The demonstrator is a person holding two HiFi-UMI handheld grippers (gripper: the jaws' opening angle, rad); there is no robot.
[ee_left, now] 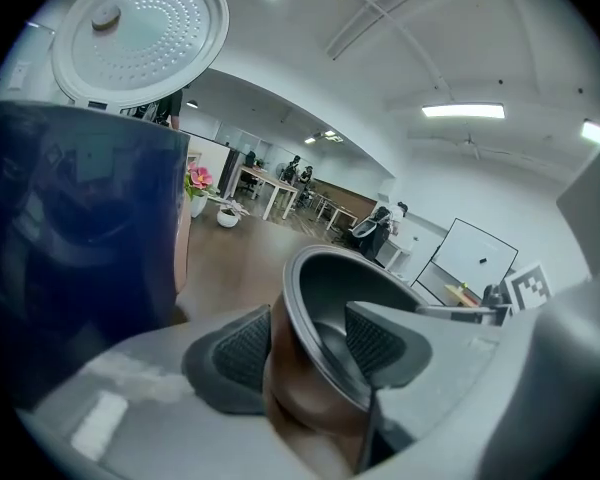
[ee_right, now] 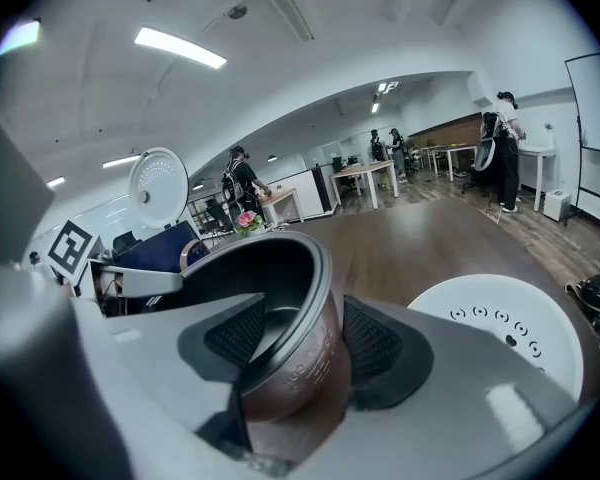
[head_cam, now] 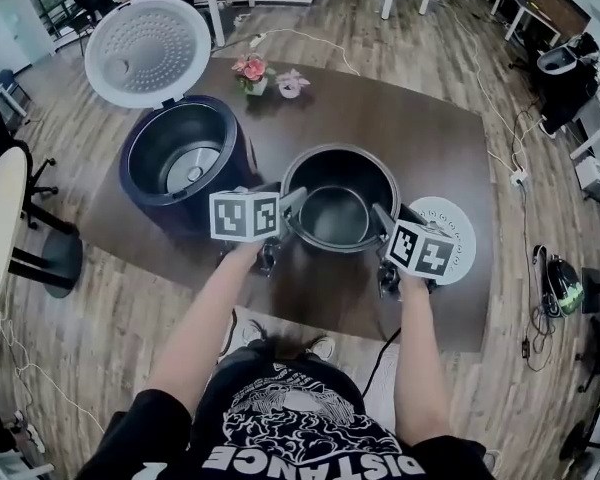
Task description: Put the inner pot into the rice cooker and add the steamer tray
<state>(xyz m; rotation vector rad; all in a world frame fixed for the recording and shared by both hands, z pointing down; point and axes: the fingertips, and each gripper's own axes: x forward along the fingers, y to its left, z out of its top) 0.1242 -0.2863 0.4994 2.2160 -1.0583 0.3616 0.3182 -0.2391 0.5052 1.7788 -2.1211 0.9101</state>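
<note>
A dark brown table [head_cam: 430, 158] stands on a floor [head_cam: 110, 318] of wooden planks in a large office room. At the far left edge of the head view is part of a pale round table [head_cam: 0, 218].

On the left half of the brown table is the dark blue rice cooker [head_cam: 140, 183]. Its white lid [head_cam: 148, 50] stands open at 11 o'clock from the body, and the cavity shows bare. At 11 o'clock from the inner pot [head_cam: 340, 153] is a small pot of pink flowers [head_cam: 251, 71].

The left gripper [head_cam: 288, 200] is clenched on the inner pot's wall at 9 o'clock of the rim. In the left gripper view one pad lies on the outside of the wall and the other on the inside.

The inner pot is just beside the cooker, at 4 o'clock from it, near the table's middle. Its mouth points up and its long axis is upright. I cannot tell if its bottom touches the table.

The right gripper [head_cam: 385, 218] grasps the wall at 4 o'clock of the rim in the same way, one pad inside and one outside.

The white steamer tray [head_cam: 458, 230] lies flat on the table at 3 o'clock from the pot, just behind the right gripper. Further right are cables on the floor and white desks.
</note>
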